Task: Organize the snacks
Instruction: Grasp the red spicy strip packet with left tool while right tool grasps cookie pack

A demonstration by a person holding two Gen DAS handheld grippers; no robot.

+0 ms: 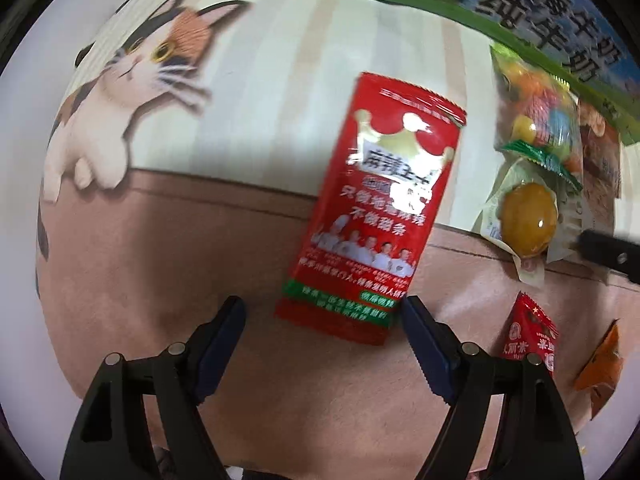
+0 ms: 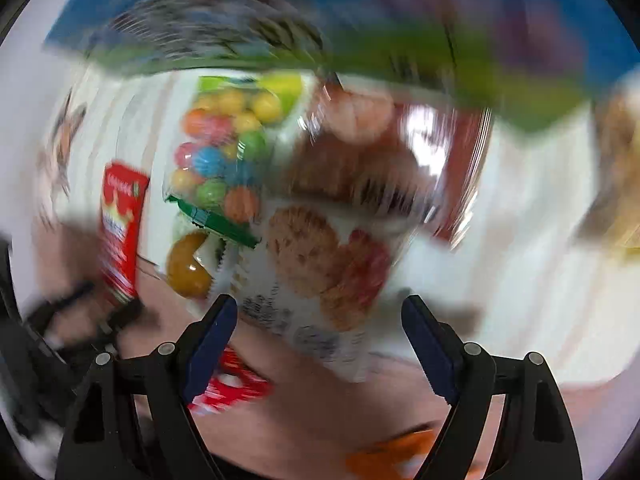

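Observation:
A long red snack packet (image 1: 376, 200) lies flat on a cat-print mat (image 1: 240, 60). My left gripper (image 1: 324, 320) points down over the packet's lower end. Its jaws stand open: the right fingertip (image 1: 412, 316) is at the packet's corner and the left one is clear of it. The right wrist view is blurred. There my right gripper (image 2: 320, 312) hangs open above a white biscuit packet (image 2: 316, 264), gripping nothing. Beside that lie a bag of coloured candy balls (image 2: 224, 152), a yellow jelly pack (image 2: 188, 264) and the red snack packet (image 2: 122, 232).
A blue and green milk carton box (image 1: 540, 12) borders the far edge. The candy bag (image 1: 536, 120) and jelly pack (image 1: 528, 220) lie right of the red packet. A small red packet (image 1: 528, 336) and an orange packet (image 1: 600, 364) lie at the near right.

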